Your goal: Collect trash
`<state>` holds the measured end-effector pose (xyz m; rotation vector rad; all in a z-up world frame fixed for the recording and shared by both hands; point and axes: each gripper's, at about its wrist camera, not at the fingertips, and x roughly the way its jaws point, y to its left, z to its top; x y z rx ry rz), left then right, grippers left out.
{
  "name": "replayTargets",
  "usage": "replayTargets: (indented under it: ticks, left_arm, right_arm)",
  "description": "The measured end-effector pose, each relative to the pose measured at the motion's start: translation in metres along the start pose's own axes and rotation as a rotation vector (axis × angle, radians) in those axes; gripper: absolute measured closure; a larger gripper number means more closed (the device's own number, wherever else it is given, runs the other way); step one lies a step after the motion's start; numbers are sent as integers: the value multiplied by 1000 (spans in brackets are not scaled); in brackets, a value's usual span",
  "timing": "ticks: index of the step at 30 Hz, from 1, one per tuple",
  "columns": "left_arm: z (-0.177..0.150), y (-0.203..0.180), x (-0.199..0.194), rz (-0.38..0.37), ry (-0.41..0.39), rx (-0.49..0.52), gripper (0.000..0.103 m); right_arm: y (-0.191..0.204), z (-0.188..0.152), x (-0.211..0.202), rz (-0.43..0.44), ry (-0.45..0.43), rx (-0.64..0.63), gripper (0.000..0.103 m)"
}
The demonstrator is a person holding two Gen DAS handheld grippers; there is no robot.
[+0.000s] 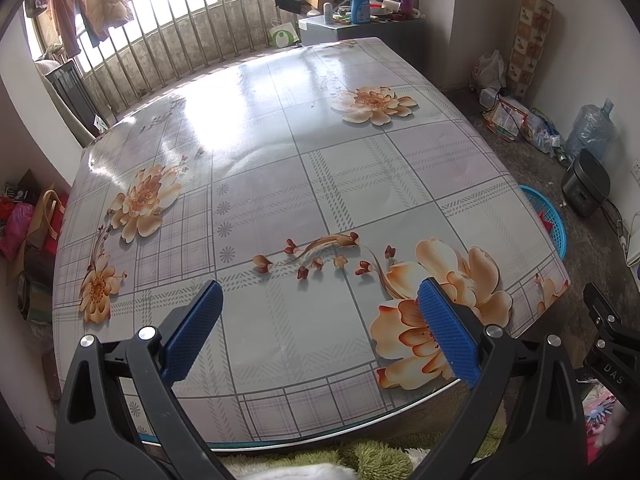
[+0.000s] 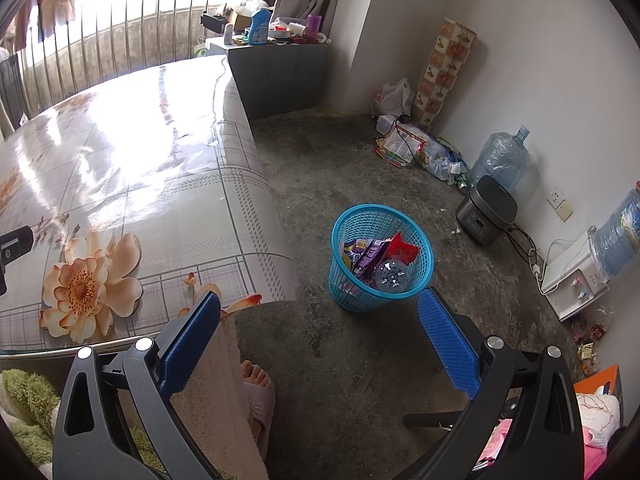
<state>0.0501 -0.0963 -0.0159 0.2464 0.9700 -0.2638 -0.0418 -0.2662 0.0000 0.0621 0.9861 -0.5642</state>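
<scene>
A blue mesh waste basket (image 2: 382, 258) stands on the concrete floor right of the table; its rim also shows in the left wrist view (image 1: 550, 220). It holds purple and red wrappers (image 2: 372, 256) and a clear plastic lid (image 2: 392, 276). My right gripper (image 2: 320, 320) is open and empty, held above the floor just in front of the basket. My left gripper (image 1: 320, 312) is open and empty over the near part of the floral tablecloth (image 1: 280, 184), which carries no loose items that I can see.
The table's right edge (image 2: 272, 208) hangs next to the basket. A rice cooker (image 2: 486, 210), water jugs (image 2: 502, 158), a dispenser (image 2: 576, 276) and a litter pile (image 2: 416, 148) line the right wall. A slippered foot (image 2: 258, 392) is near the table corner. A cabinet (image 2: 280, 64) stands at the back.
</scene>
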Motion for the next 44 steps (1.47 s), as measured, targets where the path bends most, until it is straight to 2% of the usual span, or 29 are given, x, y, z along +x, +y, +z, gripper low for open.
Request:
replayTargets:
  ticks: [44]
  left_arm:
    - [0,0,-1,-4,3,-4,9]
  right_arm:
    - [2,1,-1,0,-3,1,7]
